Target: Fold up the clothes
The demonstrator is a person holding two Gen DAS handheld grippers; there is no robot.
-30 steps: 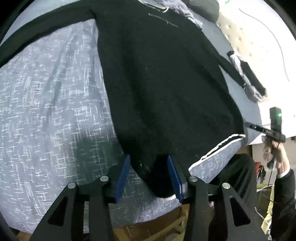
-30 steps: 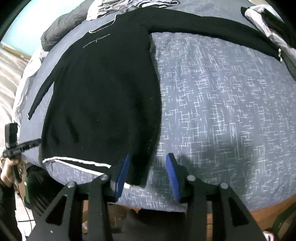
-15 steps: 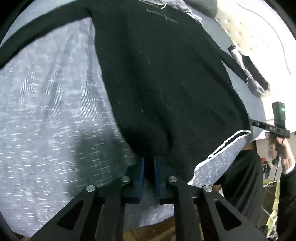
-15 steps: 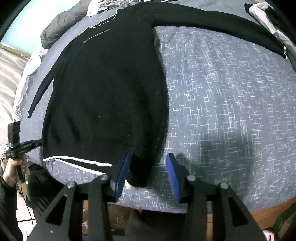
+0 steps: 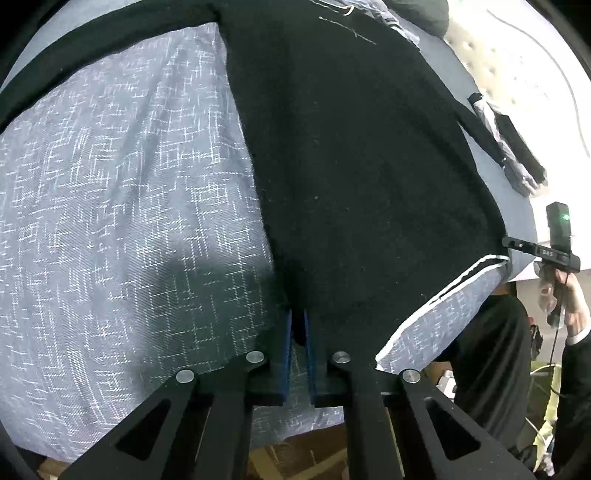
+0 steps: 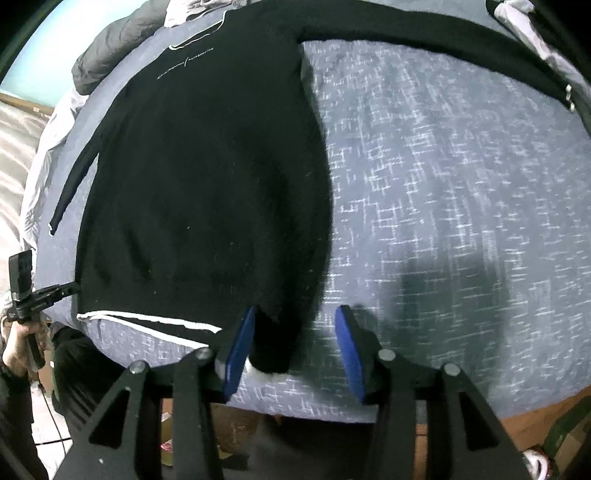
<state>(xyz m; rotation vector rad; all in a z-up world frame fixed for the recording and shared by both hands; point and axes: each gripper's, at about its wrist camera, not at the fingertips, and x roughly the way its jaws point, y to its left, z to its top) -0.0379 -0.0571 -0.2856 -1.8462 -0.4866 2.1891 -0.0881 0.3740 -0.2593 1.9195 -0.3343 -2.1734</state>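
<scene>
At the left gripper (image 5: 298, 328): fingers pressed together on a pinch of the black sweater (image 5: 351, 166) at its near hem corner. At the right gripper (image 6: 295, 314): fingers spread wide, straddling a white-tipped hem corner of the sweater (image 6: 207, 177) without closing on it; cloth nearer the left finger than the right.

Outward from both: sweater flat on the grey-blue bed cover (image 5: 110, 184), long axis straight away from the grippers, hem nearest, collar and chest print farthest. White-edged hem (image 6: 147, 319) across the near bed edge.

Judging by that lie, likely a fold along the long axis, needing the hem held at both corners, so the right side not yet ready to lift.

Left view only: one sleeve (image 5: 92, 48) stretched far out to the left, plus the pinch itself. Right view only: the open straddle, a sleeve (image 6: 424, 33) stretched out to the right, and grey bedding (image 6: 110, 48) beyond the collar.
</scene>
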